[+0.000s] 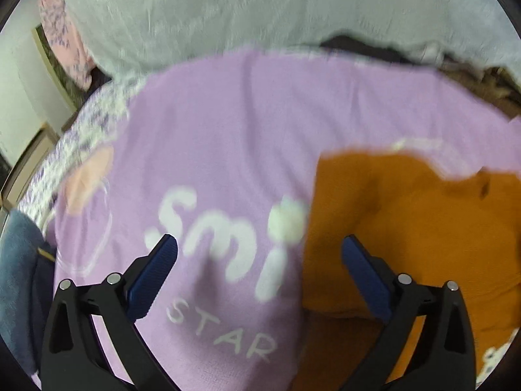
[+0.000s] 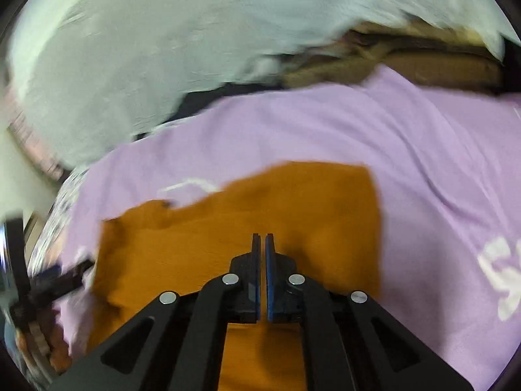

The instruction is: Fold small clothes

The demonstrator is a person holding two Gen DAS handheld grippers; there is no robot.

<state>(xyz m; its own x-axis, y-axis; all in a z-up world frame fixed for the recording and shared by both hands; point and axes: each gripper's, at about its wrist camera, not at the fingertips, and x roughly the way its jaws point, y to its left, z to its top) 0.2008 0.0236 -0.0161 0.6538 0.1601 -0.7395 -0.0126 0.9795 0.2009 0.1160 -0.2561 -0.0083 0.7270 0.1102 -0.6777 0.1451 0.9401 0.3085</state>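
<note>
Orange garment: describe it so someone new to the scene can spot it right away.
Find the big lilac blanket with white lettering that covers most of both views. The orange garment lies flat on top of it, right ahead of the right gripper. It is the only plain, saturated orange cloth; its neighbours are pale lilac, pale grey-green or floral.

Both wrist views look steeply down, close over the lilac printed blanket [image 1: 228, 137]. Shared: the orange cloth garment [image 1: 407, 228] on it. Left view sits left of it, right view directly over it.

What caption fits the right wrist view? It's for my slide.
Right gripper, shut and empty, above orange garment on lilac blanket.
</note>
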